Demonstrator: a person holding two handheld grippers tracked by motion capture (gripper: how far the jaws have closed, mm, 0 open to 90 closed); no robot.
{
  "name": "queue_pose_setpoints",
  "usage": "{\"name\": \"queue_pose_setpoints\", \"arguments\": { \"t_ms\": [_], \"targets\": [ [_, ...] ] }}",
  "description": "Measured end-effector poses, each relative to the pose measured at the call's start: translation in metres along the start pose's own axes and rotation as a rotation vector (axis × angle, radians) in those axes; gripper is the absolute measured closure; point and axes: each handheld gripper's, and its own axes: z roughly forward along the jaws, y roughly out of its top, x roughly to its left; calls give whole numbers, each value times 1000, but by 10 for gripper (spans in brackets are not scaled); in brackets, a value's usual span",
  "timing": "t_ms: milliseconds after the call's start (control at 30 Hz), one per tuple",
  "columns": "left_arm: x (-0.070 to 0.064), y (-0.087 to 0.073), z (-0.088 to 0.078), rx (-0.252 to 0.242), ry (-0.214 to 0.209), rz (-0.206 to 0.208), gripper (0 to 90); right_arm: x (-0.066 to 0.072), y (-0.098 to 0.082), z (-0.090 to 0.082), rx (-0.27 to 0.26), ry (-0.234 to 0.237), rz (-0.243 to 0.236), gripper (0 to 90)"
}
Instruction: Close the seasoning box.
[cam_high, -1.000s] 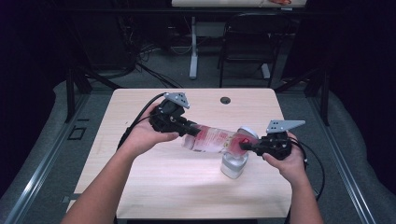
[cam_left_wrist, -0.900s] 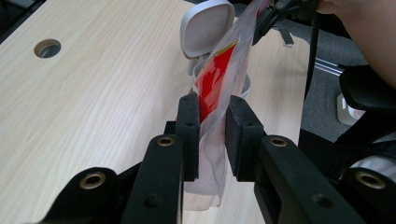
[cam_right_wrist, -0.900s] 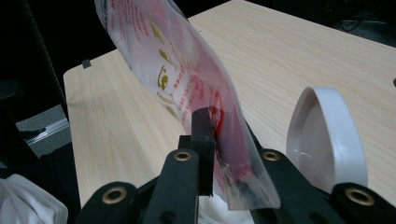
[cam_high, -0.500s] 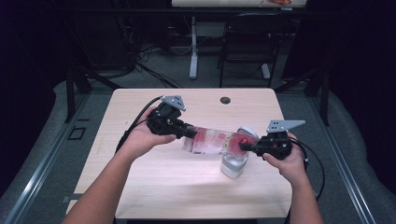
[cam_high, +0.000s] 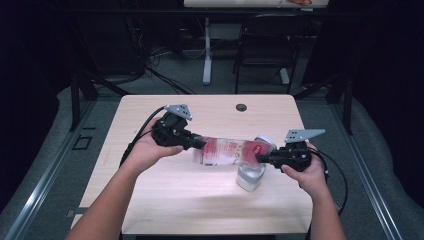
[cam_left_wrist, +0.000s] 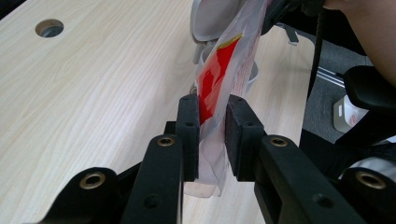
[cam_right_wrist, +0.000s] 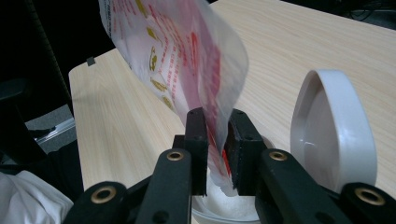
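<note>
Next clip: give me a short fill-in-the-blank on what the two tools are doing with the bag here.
1. The left tool is shut on one end of the red-printed plastic ____.
2. The bag hangs stretched between the left tool and the ____ tool.
3. The bag's lower end, at the right tool, sits over an open white ____ with a hinged lid.
4. The container stands on the light wooden ____.

Missing words: bag; right; container; table

a light wood-grain table (cam_high: 150, 200) stands on grey floor (cam_high: 45, 165). a round cable hole (cam_high: 241, 107) sits near its far edge. a white open-lidded container (cam_high: 250, 175) stands directly on it, toward the right side.
</note>
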Motion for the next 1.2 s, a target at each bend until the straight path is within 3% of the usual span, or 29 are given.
{"name": "queue_pose_setpoints", "arguments": {
  "t_ms": [167,200,233,300,333,400,533,567,600,800,867,900,1100,1167,1200],
  "targets": [
    [1,-2,0,-3,1,-7,769,-3,-3,2,0,9,14,781],
    [0,-2,-1,11,26,-3,768,-4,-4,2,0,13,16,781],
    [2,-4,0,-1,0,-7,769,-5,-5,2,-3,19,20,782],
    [1,-5,0,12,25,-7,768,-6,-6,3,-7,25,27,785],
    [3,-6,1,-2,1,-11,768,-7,-6,3,-5,28,25,785],
    [3,-8,1,0,-2,-14,767,-6,-6,4,-3,30,22,785],
    [4,-11,1,0,-3,-21,766,-6,-6,5,-1,36,20,787],
    [4,-11,0,10,18,-19,766,-6,-6,5,0,39,19,788],
    [5,-12,1,-6,-7,-26,765,-7,-6,5,-2,41,19,788],
    [4,-14,2,5,21,-25,764,-6,-7,5,-8,44,19,804],
    [4,-14,2,4,21,-25,763,-6,-7,5,-8,47,19,813],
    [5,-15,3,-8,-2,-27,763,-6,-7,5,-8,48,20,816],
    [5,-18,5,-15,-9,-39,763,-8,-8,5,0,55,17,813],
    [6,-18,5,-11,-7,-36,763,-8,-9,5,-6,58,22,811],
    [5,-18,5,-1,14,-34,763,-9,-10,5,-3,66,27,806]
  ]
}}
